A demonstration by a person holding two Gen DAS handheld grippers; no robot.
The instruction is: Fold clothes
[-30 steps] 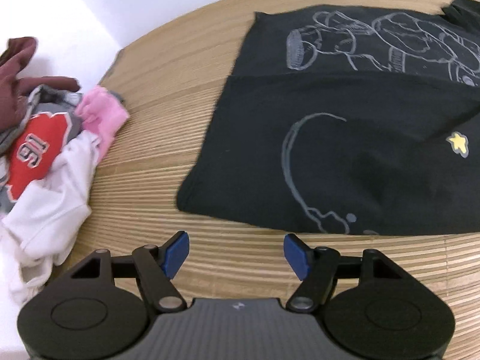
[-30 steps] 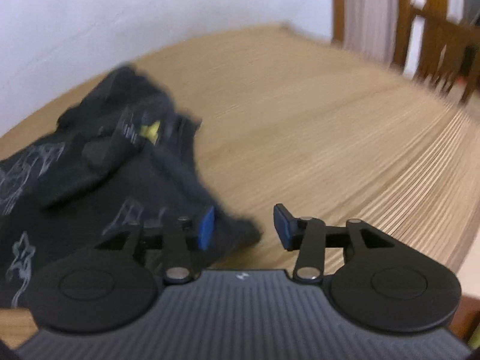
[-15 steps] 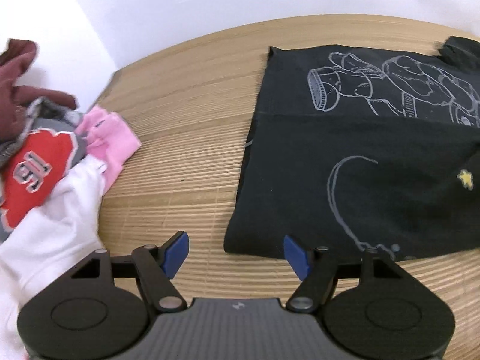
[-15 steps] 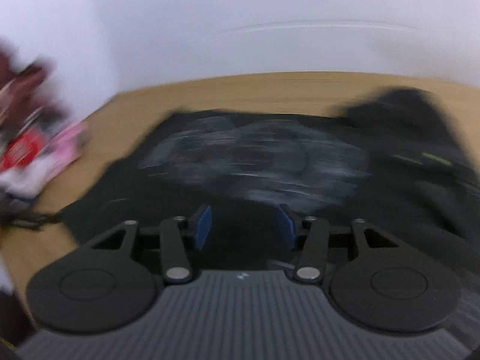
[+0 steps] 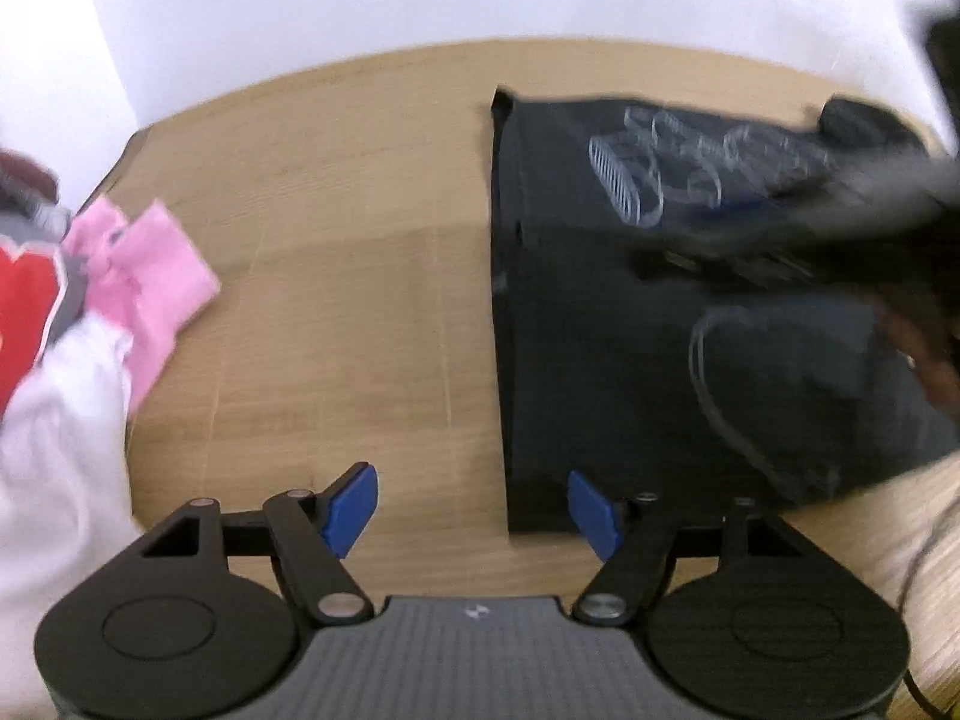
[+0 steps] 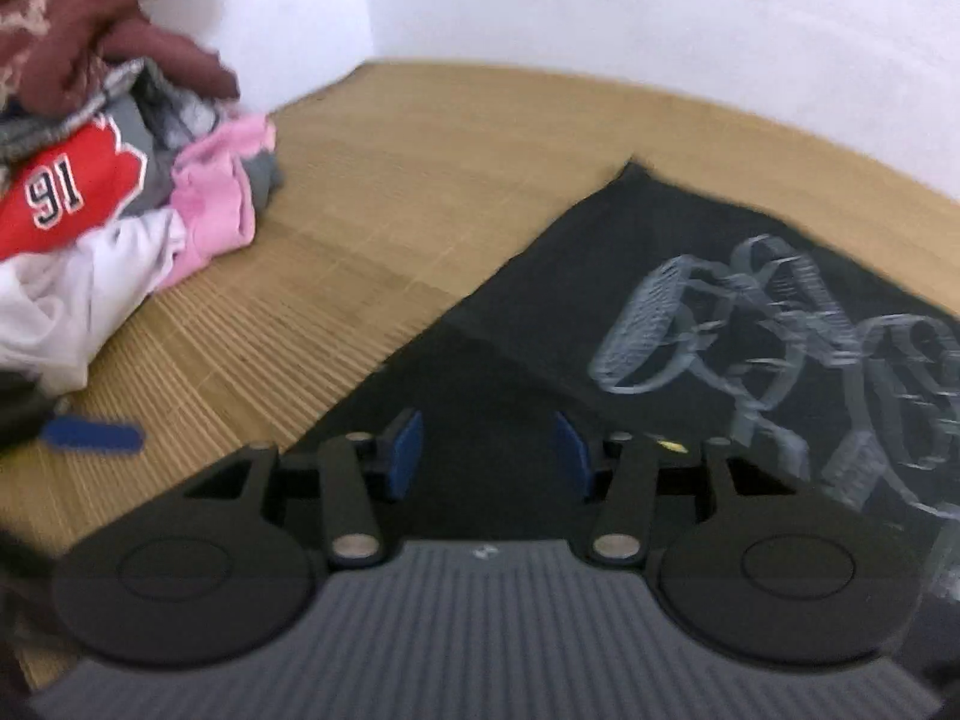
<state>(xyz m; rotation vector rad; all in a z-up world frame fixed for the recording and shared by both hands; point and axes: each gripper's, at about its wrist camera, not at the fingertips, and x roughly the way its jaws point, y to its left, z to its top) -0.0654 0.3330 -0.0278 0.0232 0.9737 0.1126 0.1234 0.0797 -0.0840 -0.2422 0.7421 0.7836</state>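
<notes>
Right wrist: claw [image 6: 487, 456] agape, seemingly over black shirt [image 6: 690, 324].

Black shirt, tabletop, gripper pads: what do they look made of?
Black shirt: looks like soft matte knit, probably cotton; it lies limp with a fold crease and a pale line-art print.
Tabletop: light wood or bamboo by the look, with fine parallel ribbing and a dull finish.
Pads on the right gripper: smooth blue, likely rubber or plastic; blur leaves it open.
</notes>
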